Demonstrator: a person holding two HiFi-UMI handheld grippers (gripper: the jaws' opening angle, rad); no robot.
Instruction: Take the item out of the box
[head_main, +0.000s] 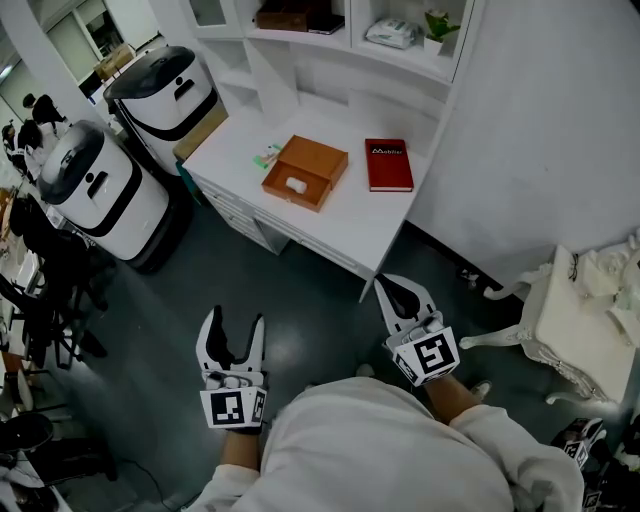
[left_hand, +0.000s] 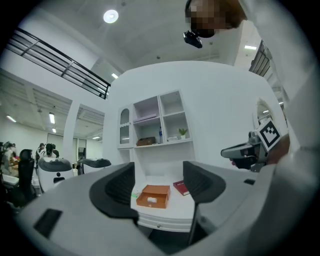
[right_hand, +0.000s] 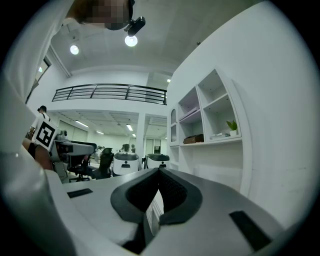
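An open orange-brown box (head_main: 305, 172) lies on the white desk (head_main: 350, 215), with a small white item (head_main: 297, 184) inside it. Both grippers hang over the dark floor, well short of the desk. My left gripper (head_main: 236, 318) is open and empty; in the left gripper view the box (left_hand: 153, 195) and its white item (left_hand: 151, 198) show far off between the spread jaws (left_hand: 159, 182). My right gripper (head_main: 390, 285) is shut with nothing in it; in the right gripper view its pads meet (right_hand: 159, 172).
A red book (head_main: 388, 164) lies right of the box, and a small green thing (head_main: 266, 156) lies to its left. Shelves with a potted plant (head_main: 437, 25) rise behind the desk. Two white robots (head_main: 165, 90) (head_main: 95, 190) stand left of it, a white ornate chair (head_main: 585, 330) to the right.
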